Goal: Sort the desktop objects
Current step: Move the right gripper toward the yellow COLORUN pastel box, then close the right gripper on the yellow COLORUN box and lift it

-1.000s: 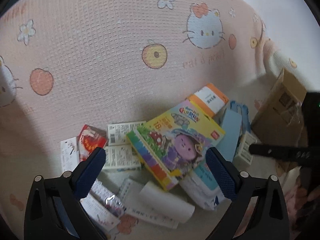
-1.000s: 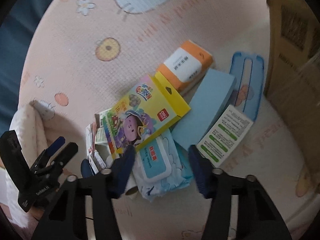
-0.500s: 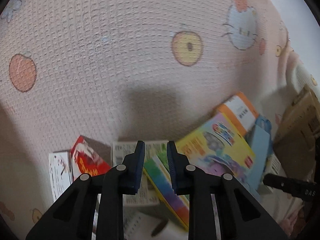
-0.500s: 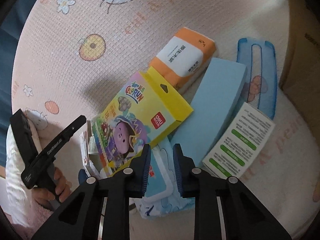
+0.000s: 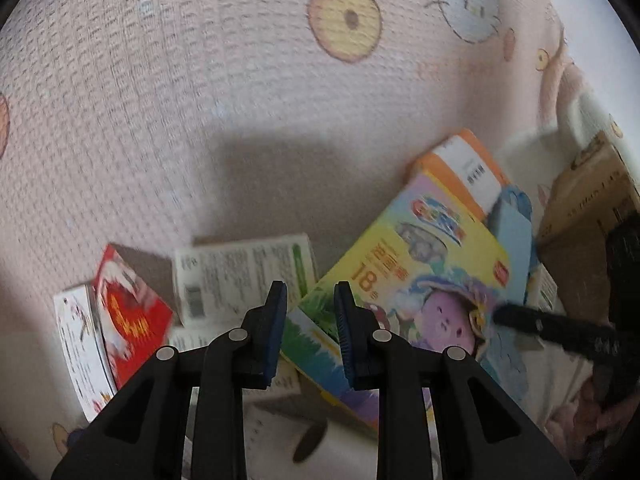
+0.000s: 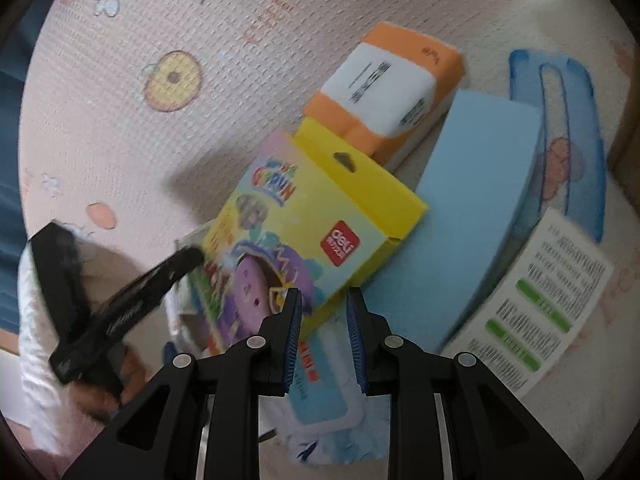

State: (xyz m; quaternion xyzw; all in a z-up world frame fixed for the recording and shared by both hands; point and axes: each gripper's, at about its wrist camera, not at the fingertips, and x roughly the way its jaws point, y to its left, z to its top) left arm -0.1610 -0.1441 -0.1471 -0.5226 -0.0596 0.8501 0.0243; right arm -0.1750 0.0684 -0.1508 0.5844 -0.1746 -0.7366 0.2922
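A pile of desktop objects lies on a pink cartoon blanket (image 5: 200, 100). A colourful crayon box (image 5: 408, 288) (image 6: 304, 240) lies on top. Around it are an orange-and-white pack (image 6: 388, 88), a blue block (image 6: 472, 184), a white leaflet (image 6: 536, 304), a wipes pack (image 6: 324, 404), a white printed box (image 5: 240, 276) and a red card (image 5: 128, 316). My left gripper (image 5: 310, 300) hovers over the crayon box's left corner, jaws narrowly apart, empty. My right gripper (image 6: 322, 300) hovers over its near edge, jaws narrowly apart, empty.
A brown cardboard box (image 5: 584, 200) stands at the right. A blue plastic frame (image 6: 560, 128) lies beyond the blue block. A paper roll (image 5: 288, 440) lies under the left gripper. The blanket stretches far and left of the pile.
Both grippers closed from wide open to a narrow gap and moved closer to the crayon box. The left gripper shifted right; the right gripper came down nearer the pile.
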